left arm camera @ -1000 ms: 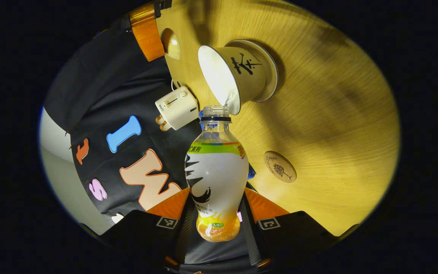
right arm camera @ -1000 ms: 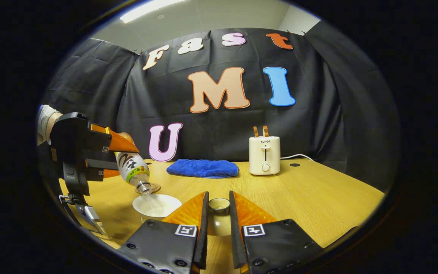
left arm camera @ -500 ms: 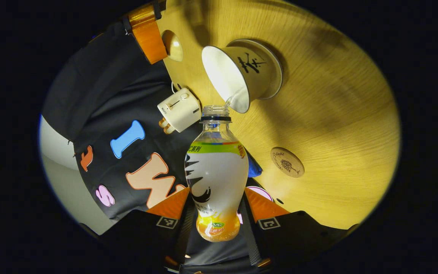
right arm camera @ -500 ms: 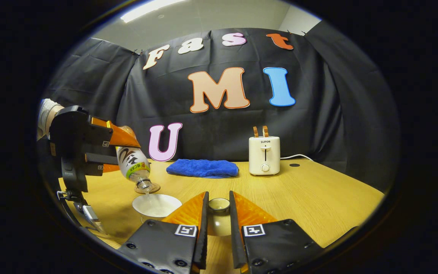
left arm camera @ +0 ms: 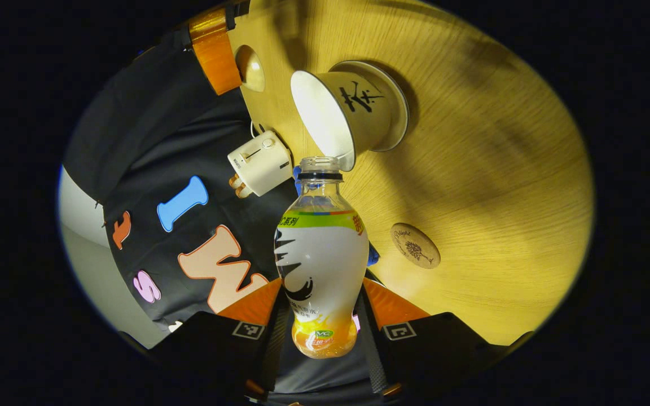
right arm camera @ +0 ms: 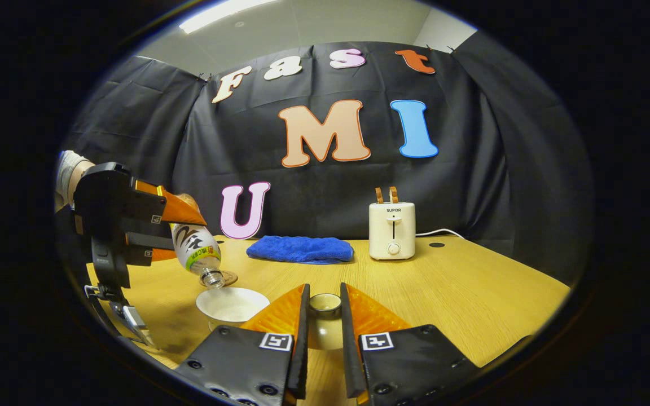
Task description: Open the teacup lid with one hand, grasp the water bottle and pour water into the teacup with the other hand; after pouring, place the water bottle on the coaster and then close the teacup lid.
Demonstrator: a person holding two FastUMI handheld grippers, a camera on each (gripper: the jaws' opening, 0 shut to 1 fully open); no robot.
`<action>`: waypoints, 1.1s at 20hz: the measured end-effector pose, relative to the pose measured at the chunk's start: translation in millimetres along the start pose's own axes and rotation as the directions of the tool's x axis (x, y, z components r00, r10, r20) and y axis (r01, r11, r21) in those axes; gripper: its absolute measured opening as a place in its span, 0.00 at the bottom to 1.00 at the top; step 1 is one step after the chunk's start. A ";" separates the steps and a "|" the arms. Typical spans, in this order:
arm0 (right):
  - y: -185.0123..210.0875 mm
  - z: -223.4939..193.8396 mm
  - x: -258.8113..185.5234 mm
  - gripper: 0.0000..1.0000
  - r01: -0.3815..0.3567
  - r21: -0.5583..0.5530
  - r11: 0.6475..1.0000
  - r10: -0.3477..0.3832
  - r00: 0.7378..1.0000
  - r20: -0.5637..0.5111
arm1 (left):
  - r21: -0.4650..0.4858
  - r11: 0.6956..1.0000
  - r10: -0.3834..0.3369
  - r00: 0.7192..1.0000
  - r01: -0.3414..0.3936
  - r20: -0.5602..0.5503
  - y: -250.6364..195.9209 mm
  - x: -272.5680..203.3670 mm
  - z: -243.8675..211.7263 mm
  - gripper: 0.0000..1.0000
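My left gripper [left arm camera: 323,304] is shut on the water bottle [left arm camera: 321,254], an uncapped clear bottle with a white and orange label. It is tipped mouth-down over the rim of the open white teacup [left arm camera: 347,110], which stands on its saucer [left arm camera: 398,113]. In the right gripper view the same bottle [right arm camera: 196,251] slants down over the teacup [right arm camera: 232,304], held by the left gripper [right arm camera: 158,231]. My right gripper [right arm camera: 323,316] is shut on the teacup lid [right arm camera: 325,307], held just right of the cup above the table. The round cork coaster [left arm camera: 414,246] lies bare on the table.
A cream toaster [right arm camera: 392,230] and a folded blue cloth [right arm camera: 301,248] sit at the back of the wooden table [right arm camera: 460,282]. A gloved hand [right arm camera: 68,172] holds the left gripper at the left edge.
The bottle swung slightly up and back down over the cup. The thin stream seen earlier at its mouth no longer shows. The right gripper and lid have stayed still.
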State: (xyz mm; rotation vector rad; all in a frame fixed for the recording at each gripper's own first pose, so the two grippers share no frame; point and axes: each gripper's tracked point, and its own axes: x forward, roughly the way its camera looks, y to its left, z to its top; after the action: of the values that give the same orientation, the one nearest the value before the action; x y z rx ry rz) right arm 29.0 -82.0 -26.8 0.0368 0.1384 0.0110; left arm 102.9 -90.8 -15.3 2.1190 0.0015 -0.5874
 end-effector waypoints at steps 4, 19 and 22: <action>-0.7 0.4 0.0 0.32 -0.001 0.002 1.000 0.001 1.000 0.000 | -0.013 1.000 -0.018 1.000 0.018 0.011 -4.8 0.3 1.3 0.61; -0.7 0.5 0.8 0.32 0.001 -0.003 1.000 -0.001 1.000 0.004 | -0.566 0.814 -0.045 0.985 0.133 0.167 -35.9 4.7 25.2 0.60; -0.1 1.1 -0.5 0.32 0.002 -0.009 1.000 -0.002 1.000 0.008 | -0.726 0.666 -0.021 0.977 0.171 0.211 -34.4 5.4 35.2 0.60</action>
State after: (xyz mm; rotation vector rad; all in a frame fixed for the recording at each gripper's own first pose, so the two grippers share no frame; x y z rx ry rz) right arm 28.7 -82.1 -25.7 0.0282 0.1303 0.0090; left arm 85.8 -99.2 -61.0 1.2550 0.2196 -0.6988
